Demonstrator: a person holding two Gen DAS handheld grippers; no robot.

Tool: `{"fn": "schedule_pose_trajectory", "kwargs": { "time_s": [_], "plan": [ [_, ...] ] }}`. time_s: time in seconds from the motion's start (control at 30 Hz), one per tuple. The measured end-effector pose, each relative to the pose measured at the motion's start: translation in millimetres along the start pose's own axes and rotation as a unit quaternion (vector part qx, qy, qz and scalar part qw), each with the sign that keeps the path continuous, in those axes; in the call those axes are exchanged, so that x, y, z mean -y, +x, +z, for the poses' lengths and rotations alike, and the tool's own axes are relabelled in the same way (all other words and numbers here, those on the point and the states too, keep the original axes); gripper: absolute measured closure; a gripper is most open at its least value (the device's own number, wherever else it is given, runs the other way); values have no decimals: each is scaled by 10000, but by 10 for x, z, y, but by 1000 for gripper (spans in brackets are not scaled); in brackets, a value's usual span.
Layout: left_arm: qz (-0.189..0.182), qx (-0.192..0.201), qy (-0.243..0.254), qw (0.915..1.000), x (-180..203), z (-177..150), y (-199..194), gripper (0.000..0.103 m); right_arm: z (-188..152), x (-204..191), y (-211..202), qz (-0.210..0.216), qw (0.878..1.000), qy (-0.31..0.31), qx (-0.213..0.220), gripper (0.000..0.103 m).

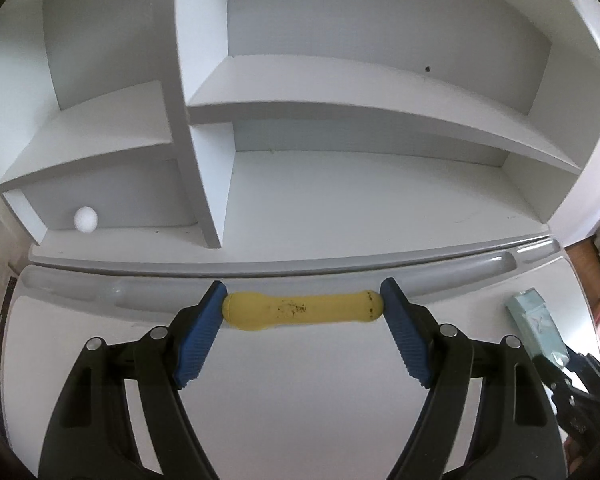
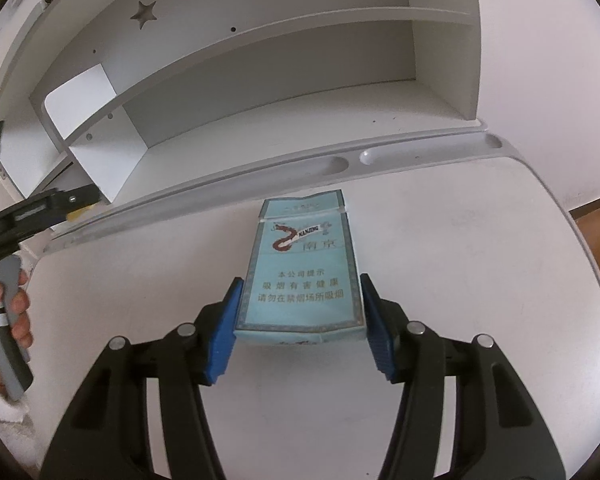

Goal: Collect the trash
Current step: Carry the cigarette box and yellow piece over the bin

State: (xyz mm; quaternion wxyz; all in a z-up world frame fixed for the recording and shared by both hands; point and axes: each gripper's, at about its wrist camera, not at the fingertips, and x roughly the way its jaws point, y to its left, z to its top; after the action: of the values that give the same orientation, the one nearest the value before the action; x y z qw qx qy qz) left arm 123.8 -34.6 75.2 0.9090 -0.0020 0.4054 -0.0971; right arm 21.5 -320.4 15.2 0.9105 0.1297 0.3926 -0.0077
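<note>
Left claw (image 1: 303, 307) pinches the yellow tube (image 1: 302, 309) endwise; right claw (image 2: 300, 322) clamps the cigarette pack (image 2: 302, 276). Best lift both level, clear of the shelf unit (image 1: 340, 92).

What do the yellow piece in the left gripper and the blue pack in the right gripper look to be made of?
Yellow piece: smooth, matte, rounded ends, dark specks in the middle; possibly rubber or soft plastic, can't tell for sure. Blue pack: printed cardboard, slight sheen, creased and dented top edge, folded flap seam. Left gripper clamps the piece end to end; right gripper grips the pack's sides.
</note>
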Motion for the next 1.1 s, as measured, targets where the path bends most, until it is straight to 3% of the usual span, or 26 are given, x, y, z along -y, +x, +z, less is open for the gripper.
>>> {"fn": "schedule_pose_trajectory", "kwargs": {
  "time_s": [0.17,0.37,0.5,0.57,0.67,0.9,1.1],
  "plan": [
    [-56,20,34,10000,-116,-27,-68,27,-59,-37,-145,-153,9999,-75,25,48],
    [-196,-11,-35,9998,-226,-202,-259,27,-253,6,-228,-438,9983,-170,-355,47],
    [-305,-67,-18,9995,-207,-311,-227,27,-235,-39,-195,-563,9970,-307,-426,28],
    [-338,-62,-20,9994,-210,-345,-237,27,-184,-49,-129,-647,9963,-328,-455,28],
    [-363,-36,-19,9993,-235,-366,-293,27,-141,-72,-49,-885,9942,-419,-443,48],
    [-441,51,122,9989,-150,-360,-404,27,-146,20,-296,-681,9975,-122,-156,48],
    [-728,123,467,9962,286,-388,-514,27,-207,160,-739,-358,9992,102,122,48]
  ]
}}
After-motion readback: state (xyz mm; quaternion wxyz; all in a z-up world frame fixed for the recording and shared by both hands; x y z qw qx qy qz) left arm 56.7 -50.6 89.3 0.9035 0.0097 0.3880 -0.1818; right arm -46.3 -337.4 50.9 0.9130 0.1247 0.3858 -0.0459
